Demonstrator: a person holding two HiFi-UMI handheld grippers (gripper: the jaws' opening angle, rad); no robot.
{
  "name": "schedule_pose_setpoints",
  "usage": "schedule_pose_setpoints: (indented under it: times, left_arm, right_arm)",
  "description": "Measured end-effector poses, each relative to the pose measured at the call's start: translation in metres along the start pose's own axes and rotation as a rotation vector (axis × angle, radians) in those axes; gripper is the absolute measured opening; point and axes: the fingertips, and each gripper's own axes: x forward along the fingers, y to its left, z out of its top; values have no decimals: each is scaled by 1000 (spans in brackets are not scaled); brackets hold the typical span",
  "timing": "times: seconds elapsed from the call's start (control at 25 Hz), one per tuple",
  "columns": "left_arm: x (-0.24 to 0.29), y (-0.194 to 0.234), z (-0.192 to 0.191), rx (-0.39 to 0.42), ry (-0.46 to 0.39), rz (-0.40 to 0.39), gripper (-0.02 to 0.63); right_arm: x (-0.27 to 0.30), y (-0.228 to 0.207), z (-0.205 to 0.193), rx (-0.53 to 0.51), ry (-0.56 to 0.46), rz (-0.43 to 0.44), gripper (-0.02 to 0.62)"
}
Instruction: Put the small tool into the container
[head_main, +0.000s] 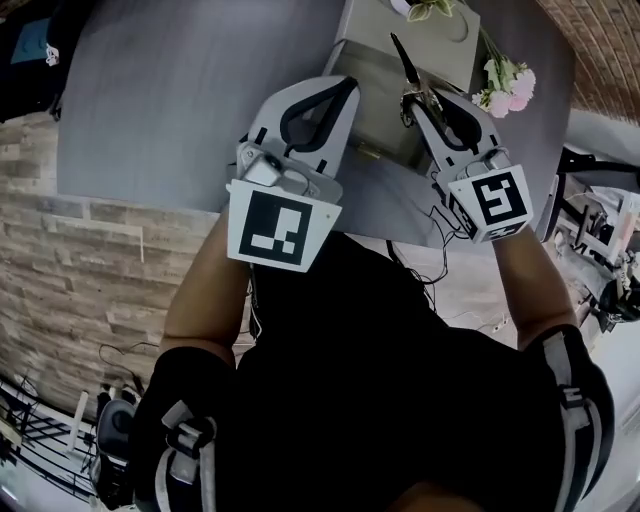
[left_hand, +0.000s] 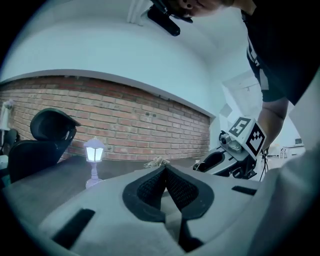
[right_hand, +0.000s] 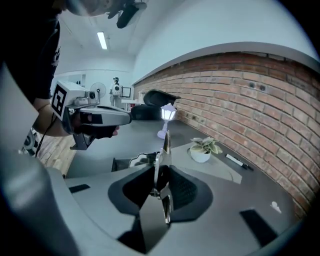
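Observation:
The small metal tool (right_hand: 164, 150), thin and pointed like small pliers, stands up between the jaws of my right gripper (right_hand: 161, 169), which is shut on it. In the head view the tool (head_main: 405, 58) points away over the grey box container (head_main: 380, 110), with the right gripper (head_main: 418, 98) just above the box's top. In the right gripper view a dark opening shows in the container (right_hand: 122, 164) below the tool. My left gripper (head_main: 343, 88) hovers beside the box's left side. Its pads (left_hand: 176, 186) meet at the tip with nothing between them.
A potted plant (right_hand: 202, 149) stands on the box top and a black marker (right_hand: 239, 162) lies beside it. Pink flowers (head_main: 510, 85) lie to the right. A small lit lamp (left_hand: 94, 159) stands farther back on the grey table (head_main: 180, 100). A brick wall runs behind.

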Motion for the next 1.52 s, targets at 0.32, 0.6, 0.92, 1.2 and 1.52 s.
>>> schedule_pose_setpoints:
  times: [0.32, 0.6, 0.92, 1.2, 1.52]
  left_arm:
    - [3, 34, -27, -62, -4, 58, 9]
    - [2, 44, -38, -102, -21, 83, 9]
    - [-10, 58, -46, -151, -45, 119, 9]
    - [-15, 59, -51, -167, -49, 130, 9]
    - [-31, 61, -30, -133, -58, 139, 9]
  right_arm:
    - [28, 16, -32, -102, 103, 63, 91]
    - [48, 11, -47, -155, 207, 32, 92]
    - [62, 14, -53, -204, 255, 29, 94]
    - [69, 11, -54, -232, 259, 23, 97]
    - [71, 12, -55, -223, 301, -16, 103]
